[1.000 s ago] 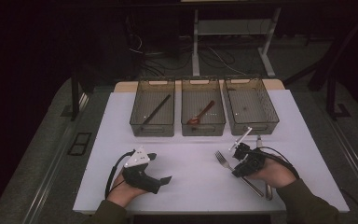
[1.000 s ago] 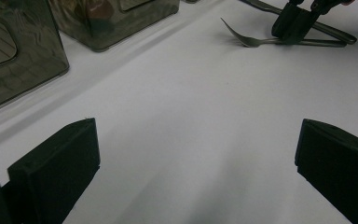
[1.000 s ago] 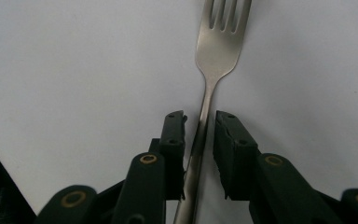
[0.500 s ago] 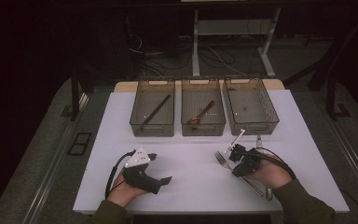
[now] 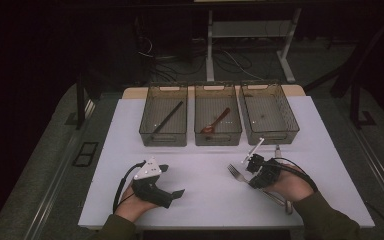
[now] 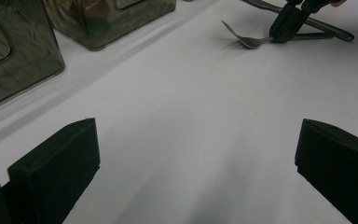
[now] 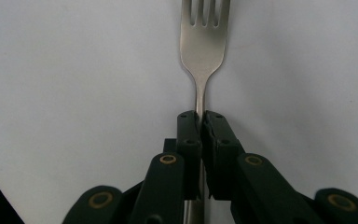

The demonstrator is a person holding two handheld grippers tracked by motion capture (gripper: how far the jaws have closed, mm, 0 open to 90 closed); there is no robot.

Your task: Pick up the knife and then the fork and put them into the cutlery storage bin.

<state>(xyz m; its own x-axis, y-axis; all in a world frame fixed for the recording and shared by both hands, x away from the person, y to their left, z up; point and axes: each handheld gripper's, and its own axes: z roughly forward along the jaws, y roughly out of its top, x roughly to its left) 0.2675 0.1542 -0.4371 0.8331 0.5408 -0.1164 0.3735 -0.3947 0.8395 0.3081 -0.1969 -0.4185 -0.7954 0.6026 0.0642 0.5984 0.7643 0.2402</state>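
Observation:
A metal fork [image 7: 204, 42] lies on the white mat, tines pointing away from my right gripper [image 7: 199, 119]. The jaws have just been closing, and they now pinch the fork's thin neck between them. In the high view the fork [image 5: 237, 173] is at the front right, with the right gripper [image 5: 253, 181] over its handle. The left gripper view shows the same fork [image 6: 244, 40] and the right gripper [image 6: 286, 23] far off. My left gripper [image 5: 172, 181] rests at the front left, jaws wide apart [image 6: 198, 135] over bare mat.
Three smoky plastic bins stand in a row at the back: the left bin [image 5: 163, 136] holds a black stick [image 5: 168, 119], the middle bin [image 5: 218, 138] a red spoon [image 5: 216, 122], and the right bin [image 5: 270, 135]. More cutlery [image 5: 282, 202] lies under the right hand.
The right gripper's jaws have closed onto the fork's neck. Both hands stay where they were.

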